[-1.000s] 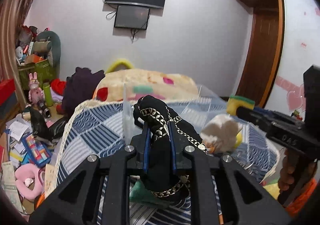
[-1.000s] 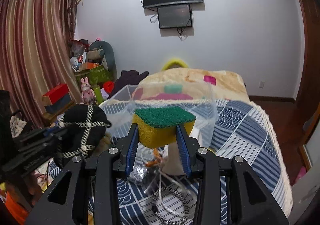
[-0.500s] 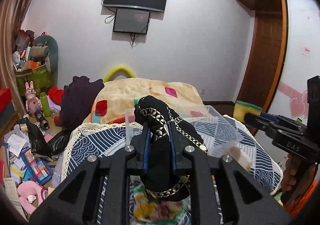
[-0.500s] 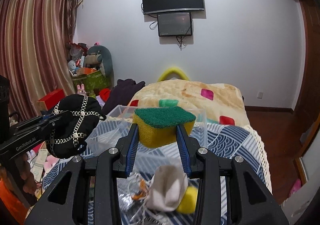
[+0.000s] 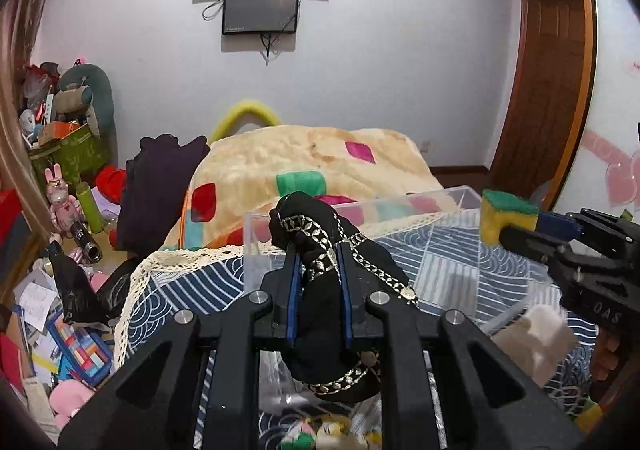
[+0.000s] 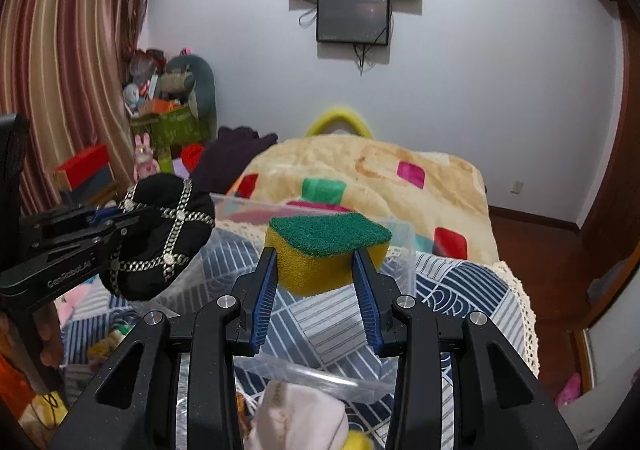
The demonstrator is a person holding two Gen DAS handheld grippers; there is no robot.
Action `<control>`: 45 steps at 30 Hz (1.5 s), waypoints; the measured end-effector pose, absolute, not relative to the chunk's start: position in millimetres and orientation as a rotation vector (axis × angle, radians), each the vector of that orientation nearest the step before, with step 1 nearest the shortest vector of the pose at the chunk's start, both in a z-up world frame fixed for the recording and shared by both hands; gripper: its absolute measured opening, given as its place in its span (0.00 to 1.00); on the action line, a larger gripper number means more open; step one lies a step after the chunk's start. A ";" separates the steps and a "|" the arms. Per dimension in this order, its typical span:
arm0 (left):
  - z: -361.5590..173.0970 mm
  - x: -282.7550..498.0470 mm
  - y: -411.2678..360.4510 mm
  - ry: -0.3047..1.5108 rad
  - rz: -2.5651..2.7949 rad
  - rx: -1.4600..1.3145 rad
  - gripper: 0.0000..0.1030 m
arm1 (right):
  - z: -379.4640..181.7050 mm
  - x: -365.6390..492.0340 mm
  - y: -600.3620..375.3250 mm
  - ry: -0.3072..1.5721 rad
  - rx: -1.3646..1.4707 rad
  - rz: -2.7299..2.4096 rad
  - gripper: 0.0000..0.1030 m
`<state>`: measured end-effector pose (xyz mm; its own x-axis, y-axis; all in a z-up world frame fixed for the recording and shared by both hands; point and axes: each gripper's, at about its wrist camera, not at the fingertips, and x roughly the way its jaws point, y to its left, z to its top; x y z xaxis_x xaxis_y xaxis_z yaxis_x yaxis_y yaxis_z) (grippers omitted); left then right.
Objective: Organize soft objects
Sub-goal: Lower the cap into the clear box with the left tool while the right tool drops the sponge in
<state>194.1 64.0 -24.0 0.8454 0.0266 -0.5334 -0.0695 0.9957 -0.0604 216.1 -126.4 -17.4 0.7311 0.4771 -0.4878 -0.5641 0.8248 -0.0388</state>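
Observation:
My left gripper (image 5: 319, 250) is shut on a black cloth with gold chain trim (image 5: 320, 234); it also shows in the right wrist view (image 6: 160, 242). My right gripper (image 6: 315, 254) is shut on a yellow sponge with a green scouring top (image 6: 328, 250), seen at the right in the left wrist view (image 5: 506, 216). Both are held over a clear plastic bin (image 5: 360, 210) that sits on the blue patterned bedspread (image 6: 460, 290). A cream soft item (image 6: 300, 418) lies below the right gripper.
A beige blanket with coloured squares (image 5: 312, 158) lies beyond the bin. Toys, boxes and papers clutter the floor at left (image 5: 60, 290). A dark garment (image 5: 156, 186) hangs beside the bed. A wooden door (image 5: 548, 90) stands at right.
Both grippers moved forward and lower over the bin with their loads still held. The bin's rim now sits closer under the sponge and cloth.

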 end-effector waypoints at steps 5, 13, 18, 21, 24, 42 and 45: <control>-35.2 214.1 61.9 0.621 0.039 -0.067 0.16 | -30.5 229.9 -118.5 0.561 -0.244 0.577 0.34; -54.0 233.2 55.6 0.741 0.009 -0.043 0.18 | -43.4 239.2 -109.4 0.665 -0.320 0.610 0.34; -56.0 232.5 56.8 0.764 -0.002 -0.054 0.26 | -45.3 237.6 -107.5 0.686 -0.344 0.620 0.35; -53.2 229.9 55.9 0.770 -0.014 -0.047 0.33 | -44.9 237.3 -107.3 0.682 -0.357 0.617 0.36; -47.2 223.9 55.6 0.761 -0.030 -0.051 0.34 | -43.2 233.9 -106.1 0.664 -0.374 0.604 0.42; 5.1 154.2 51.4 0.574 0.012 -0.019 0.76 | 7.6 191.9 -133.0 0.469 -0.274 0.606 0.73; 6.9 142.2 48.9 0.553 0.012 -0.016 0.85 | 12.9 180.3 -141.2 0.440 -0.255 0.612 0.74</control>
